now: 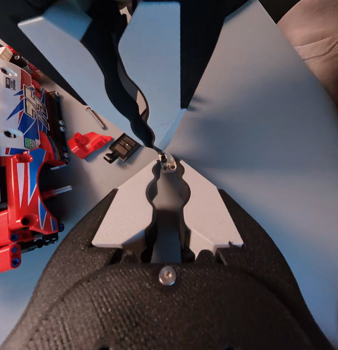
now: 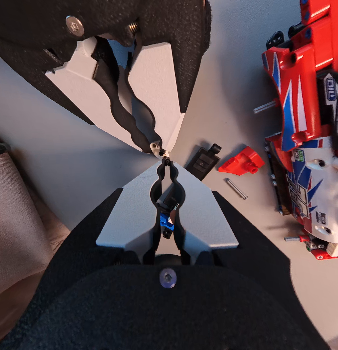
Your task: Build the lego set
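**Pin meets connector above the counter**

The left claw point(image 1: 167, 162) pinches a small white connector point(image 1: 168, 163) at its tips; the right claw point(image 2: 166, 162), tips pressed on a black pin point(image 2: 166, 160), meets it tip to tip. Beyond them lie a black plate point(image 2: 202, 162), a red wedge point(image 2: 241, 162) and a grey axle point(image 2: 236, 188). Farthest, the red-and-white car point(image 2: 306, 132) looks largely built, loose parts pending. Open counter point(image 2: 50, 151) lies opposite the car.

My two tools meet tip to tip, so nothing passes between them. On the car's side, the table point(image 2: 221, 75) is crowded by a black panel point(image 2: 203, 162), red wedge piece point(image 2: 240, 163), grey axle point(image 2: 236, 188) and the Lego race car point(image 2: 306, 132); the opposite side lies bare.
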Tool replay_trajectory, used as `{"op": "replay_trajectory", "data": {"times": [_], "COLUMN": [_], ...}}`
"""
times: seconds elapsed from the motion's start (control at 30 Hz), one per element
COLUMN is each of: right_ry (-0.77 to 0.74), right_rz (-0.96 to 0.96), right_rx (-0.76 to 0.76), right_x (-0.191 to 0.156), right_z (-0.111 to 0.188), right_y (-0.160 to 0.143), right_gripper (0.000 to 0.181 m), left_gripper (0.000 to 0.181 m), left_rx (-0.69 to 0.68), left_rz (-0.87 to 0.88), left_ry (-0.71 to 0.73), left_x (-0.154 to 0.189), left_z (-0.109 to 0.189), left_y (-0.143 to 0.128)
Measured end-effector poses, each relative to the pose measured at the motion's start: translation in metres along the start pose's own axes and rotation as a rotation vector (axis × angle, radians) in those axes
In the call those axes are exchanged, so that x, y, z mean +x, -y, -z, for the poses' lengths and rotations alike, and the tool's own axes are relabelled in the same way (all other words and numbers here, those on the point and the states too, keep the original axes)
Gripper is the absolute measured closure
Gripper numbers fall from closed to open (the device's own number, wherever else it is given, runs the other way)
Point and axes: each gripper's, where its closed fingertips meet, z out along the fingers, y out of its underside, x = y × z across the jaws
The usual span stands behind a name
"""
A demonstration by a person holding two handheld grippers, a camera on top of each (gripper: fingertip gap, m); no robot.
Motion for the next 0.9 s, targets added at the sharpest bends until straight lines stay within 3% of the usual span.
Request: {"op": "replay_trajectory", "data": {"times": [0.23, 0.57, 0.77, 0.9], "right_ry": [0.000, -0.040, -0.091, -0.114], "right_rz": [0.009, 0.220, 0.350, 0.401], "right_rx": [0.038, 0.217, 0.165, 0.124], "right_x": [-0.0006, -0.0055, -0.0063, -0.0056], "right_z": [0.0001, 0.0051, 0.0020, 0.0003], "right_y": [-0.0001, -0.0018, -0.0015, -0.0013], "right_gripper": [0.180, 0.179, 0.180, 0.180], "left_gripper": [0.167, 0.167, 0.153, 0.158], "left_rx": [0.015, 0.059, 0.063, 0.060], "left_rz": [0.000, -0.036, -0.048, -0.039], "left_ry": [0.001, -0.006, 0.005, -0.008], "left_x": [0.0004, 0.0003, -0.0014, -0.0017], "left_z": [0.0000, -0.0003, 0.0030, 0.0045], "left_y": [0.0003, 0.0018, -0.0005, -0.0024]}}
